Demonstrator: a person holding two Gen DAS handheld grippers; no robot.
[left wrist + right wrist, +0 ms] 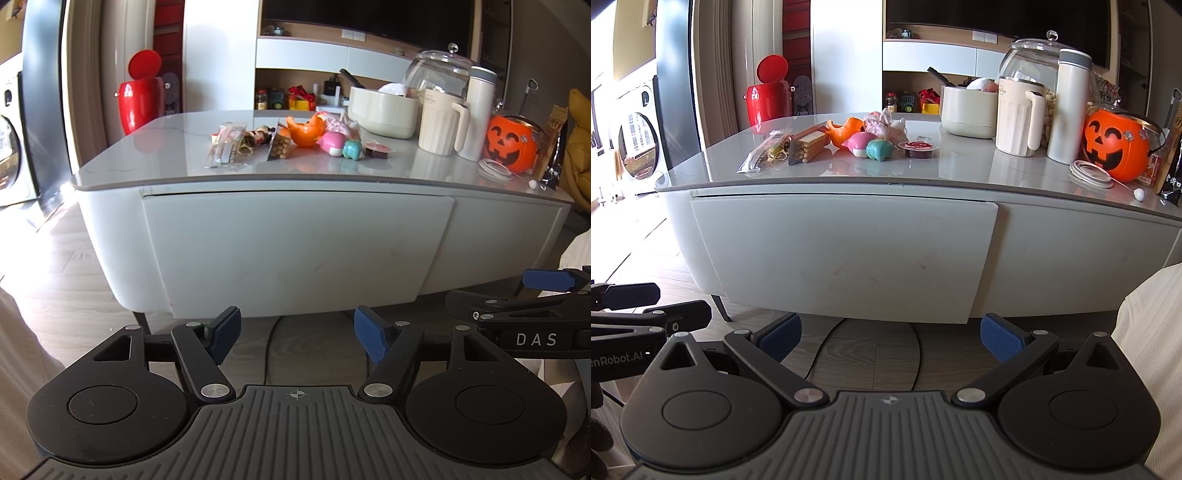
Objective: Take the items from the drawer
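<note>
The white drawer front (295, 251) (846, 254) under the grey tabletop (147, 155) (960, 166) is pushed in, nearly flush. Small items lie on top: a snack packet (226, 146) (764, 151), a biscuit-stick pack (279, 146) (809, 146), an orange toy (304, 131) (846, 131), a pink toy (332, 144) (862, 144), a teal toy (352, 149) (882, 149) and a jelly cup (378, 149) (918, 149). My left gripper (297, 334) is open and empty, low in front of the drawer. My right gripper (890, 338) is also open and empty beside it.
A cream pot (967, 110), a white jug (1019, 118), a tall flask (1069, 107), a glass jar (1034, 59) and an orange pumpkin bucket (1115, 146) crowd the table's right. A red bin (768, 99) stands behind. A cable (827, 343) runs on the wooden floor.
</note>
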